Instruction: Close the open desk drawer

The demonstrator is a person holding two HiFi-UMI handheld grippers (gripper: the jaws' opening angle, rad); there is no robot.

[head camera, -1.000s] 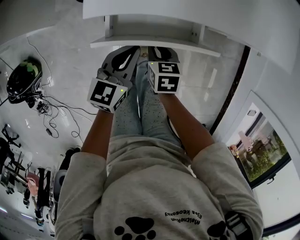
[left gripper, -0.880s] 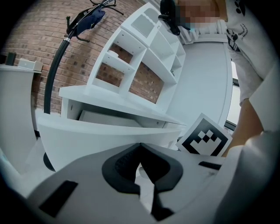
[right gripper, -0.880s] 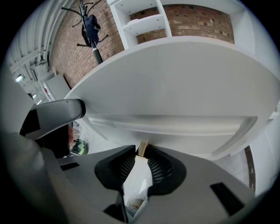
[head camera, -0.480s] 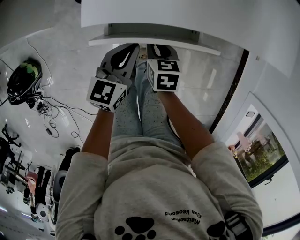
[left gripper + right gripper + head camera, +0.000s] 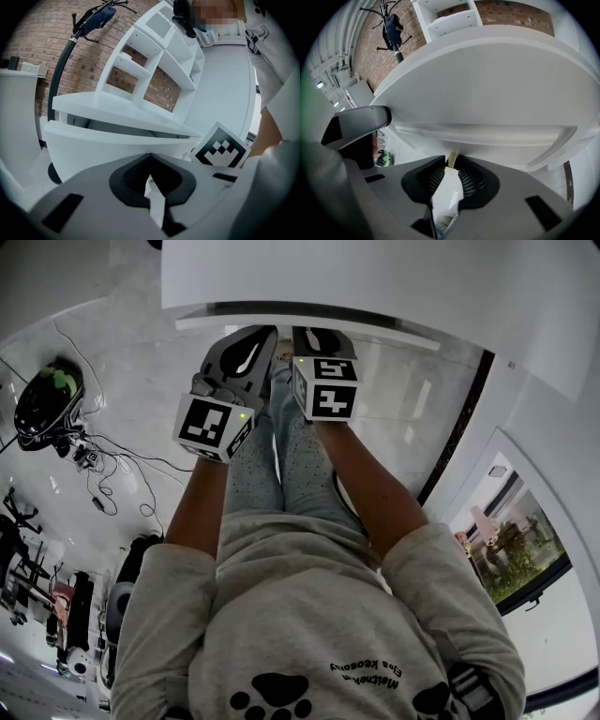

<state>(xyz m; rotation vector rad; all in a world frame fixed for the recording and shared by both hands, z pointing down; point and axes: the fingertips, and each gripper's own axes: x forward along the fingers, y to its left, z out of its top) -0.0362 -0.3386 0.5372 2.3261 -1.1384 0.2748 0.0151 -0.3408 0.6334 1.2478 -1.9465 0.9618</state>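
The white drawer front (image 5: 309,322) shows as a narrow strip just under the white desk top (image 5: 394,277), pushed almost fully in. My left gripper (image 5: 249,336) and right gripper (image 5: 319,334) sit side by side with their tips against the drawer front. In the left gripper view the drawer front (image 5: 93,147) fills the space ahead, and the left gripper (image 5: 150,157) is shut with nothing held. In the right gripper view the drawer front (image 5: 487,140) lies under the desk top (image 5: 497,79). The right gripper (image 5: 452,161) stands open by a narrow gap, holding nothing.
A white shelf unit (image 5: 154,61) stands on the desk and a coat stand (image 5: 89,18) is by the brick wall. On the floor at the left lie a dark helmet (image 5: 42,399) and cables (image 5: 108,465). My legs (image 5: 281,465) are below the grippers. A glass door (image 5: 525,549) is at the right.
The drawer has slid further in under the desk; less of its inside shows. Both grippers have moved forward with it, jaws unchanged.
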